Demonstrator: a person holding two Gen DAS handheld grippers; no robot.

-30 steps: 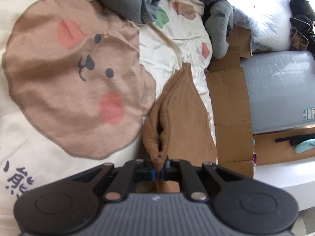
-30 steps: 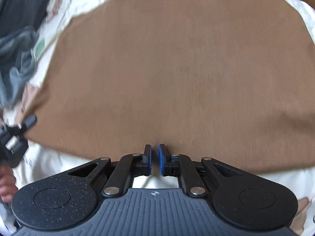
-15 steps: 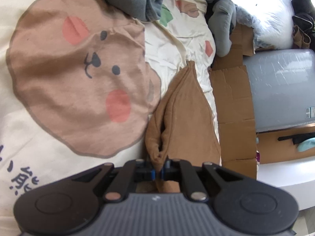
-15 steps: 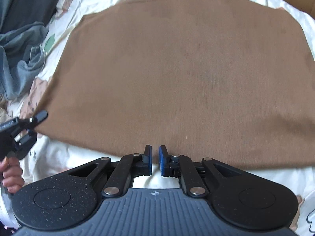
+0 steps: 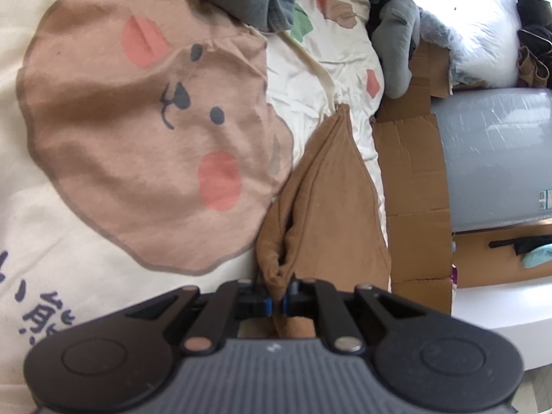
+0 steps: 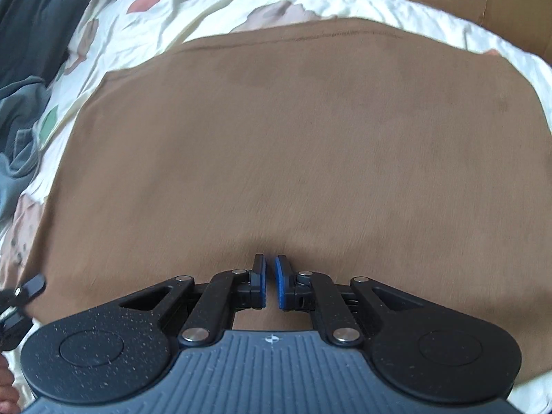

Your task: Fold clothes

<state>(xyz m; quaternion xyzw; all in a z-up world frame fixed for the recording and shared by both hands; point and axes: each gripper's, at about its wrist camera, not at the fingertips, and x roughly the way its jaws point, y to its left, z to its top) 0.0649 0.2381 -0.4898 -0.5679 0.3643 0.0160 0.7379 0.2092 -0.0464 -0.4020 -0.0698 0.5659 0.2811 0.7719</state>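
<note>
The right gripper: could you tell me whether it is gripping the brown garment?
No, the right gripper has nothing between its pads above the brown garment.

A cream bedsheet [image 5: 86, 241] covers the bed, and printed on it is a big tan bear face [image 5: 145, 131] with coral cheeks, black eyes and a black nose. Dark printed characters [image 5: 31, 307] sit at the lower left of the sheet. Further back, the sheet carries small coral and green patches [image 5: 300, 24]. Off the bed's right edge, flattened brown cardboard [image 5: 414, 179] lies in a strip, and beside that sits a grey block wrapped in shiny plastic film [image 5: 496, 151]. A fluffy white bundle [image 5: 483, 27] glares in bright light at the upper right. A pale turquoise item [image 5: 538, 257] rests at the far right edge.
</note>
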